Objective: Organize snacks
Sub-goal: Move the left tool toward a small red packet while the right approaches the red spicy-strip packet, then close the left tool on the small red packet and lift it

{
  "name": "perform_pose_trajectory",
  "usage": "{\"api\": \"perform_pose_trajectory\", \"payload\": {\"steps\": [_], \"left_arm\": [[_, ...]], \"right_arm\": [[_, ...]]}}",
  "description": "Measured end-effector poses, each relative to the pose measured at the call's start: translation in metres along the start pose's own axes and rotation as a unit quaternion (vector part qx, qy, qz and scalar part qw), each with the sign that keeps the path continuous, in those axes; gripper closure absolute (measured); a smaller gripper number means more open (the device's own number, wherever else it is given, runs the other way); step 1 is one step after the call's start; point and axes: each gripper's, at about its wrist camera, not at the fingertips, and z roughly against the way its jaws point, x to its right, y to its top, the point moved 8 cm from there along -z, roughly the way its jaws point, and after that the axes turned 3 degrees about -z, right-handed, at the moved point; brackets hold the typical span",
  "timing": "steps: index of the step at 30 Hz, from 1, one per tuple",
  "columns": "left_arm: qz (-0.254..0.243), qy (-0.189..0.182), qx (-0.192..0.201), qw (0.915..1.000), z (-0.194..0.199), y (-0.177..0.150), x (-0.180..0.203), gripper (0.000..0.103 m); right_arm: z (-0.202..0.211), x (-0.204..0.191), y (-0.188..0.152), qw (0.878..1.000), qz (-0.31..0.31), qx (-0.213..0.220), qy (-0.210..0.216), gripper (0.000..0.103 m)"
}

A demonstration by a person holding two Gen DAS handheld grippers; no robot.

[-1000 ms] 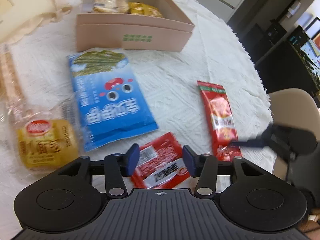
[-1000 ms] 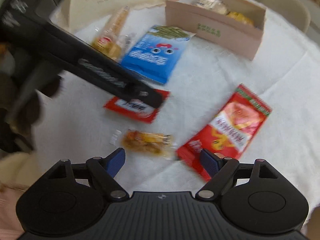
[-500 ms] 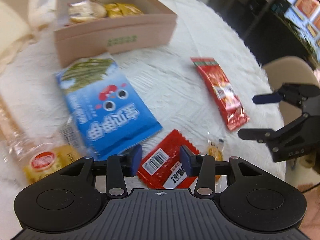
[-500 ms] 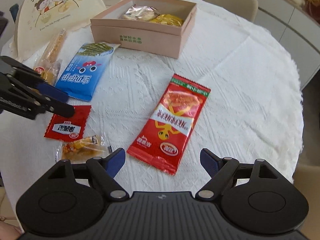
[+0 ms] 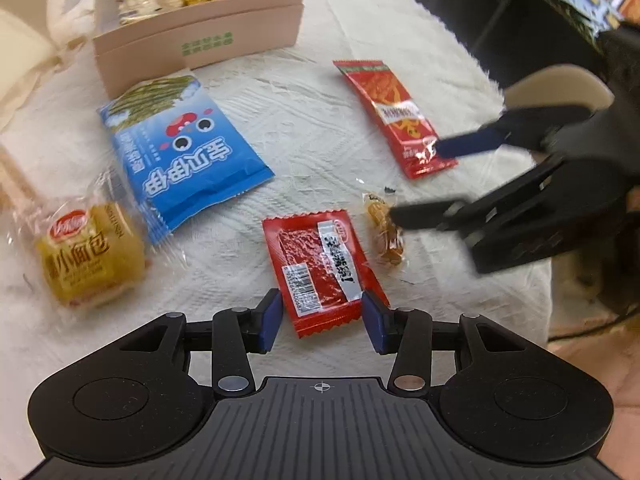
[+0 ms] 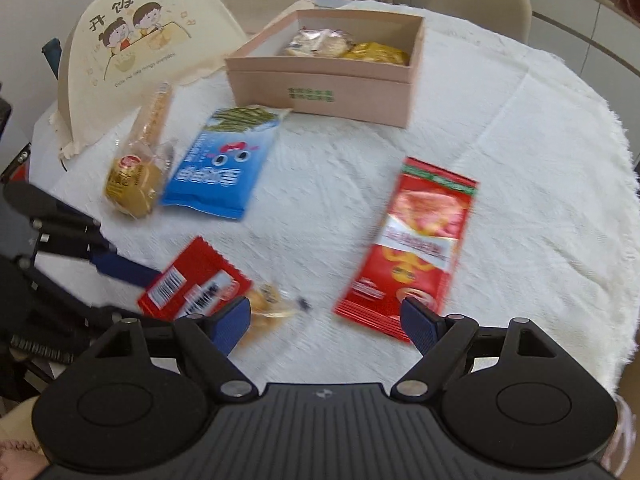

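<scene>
- Left wrist view showed your left claw (image 5: 322,316) with its jaws partly apart, the near end of the small red sachet (image 5: 322,270) lying flat between the blue pads; they stood at its edges, and you could not tell if they touched it.
- Your right claw (image 6: 326,320) stood wide with nothing gripped, hovering over the white cloth of the worktop (image 6: 500,152).
- Its left pad sat just over the wrapped candy (image 6: 268,302), and its right pad was at the near corner of the long red packet (image 6: 416,248).
- The blue snack bag (image 5: 180,152) lay flat between the pink box (image 5: 200,36) and the small red sachet, one corner touching the box front.
- The yellow bread pack (image 5: 90,256) lay left of the blue bag, overlapping its edge.
- 2 wrapped snacks, 1 pale and 1 yellow, sat inside the open pink box.
- A cream cloth with a cartoon print (image 6: 132,44) stood at the far left of the worktop.
</scene>
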Motion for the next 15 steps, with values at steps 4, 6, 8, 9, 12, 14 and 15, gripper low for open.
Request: {"api": "perform_pose_trajectory", "payload": {"steps": [4, 6, 8, 9, 12, 14, 15], "left_arm": [[0.032, 0.034, 0.012, 0.9989, 0.003, 0.007, -0.003, 0.055], [0.051, 0.046, 0.019, 0.9974, -0.001, 0.013, -0.001, 0.055], [0.048, 0.062, 0.015, 0.9968, -0.008, 0.015, 0.006, 0.055], [0.037, 0.071, 0.011, 0.9967, -0.013, 0.015, 0.011, 0.054], [0.027, 0.087, 0.001, 0.9959, -0.024, 0.015, 0.020, 0.049], [0.031, 0.087, -0.005, 0.9957, -0.028, 0.017, 0.024, 0.041], [0.030, 0.090, -0.008, 0.9955, -0.031, 0.018, 0.025, 0.039]], "right_arm": [[-0.001, 0.003, 0.000, 0.999, 0.028, 0.011, -0.036, 0.019], [0.002, 0.015, 0.002, 0.995, 0.041, 0.023, -0.084, 0.019], [0.004, 0.032, 0.003, 0.992, 0.035, 0.020, -0.118, 0.019], [0.006, 0.039, 0.004, 0.993, 0.022, 0.019, -0.116, 0.019], [0.010, 0.054, 0.007, 0.994, -0.016, 0.019, -0.103, 0.019], [0.011, 0.057, 0.009, 0.994, -0.023, 0.020, -0.105, 0.019], [0.011, 0.056, 0.008, 0.994, -0.023, 0.020, -0.106, 0.019]]}}
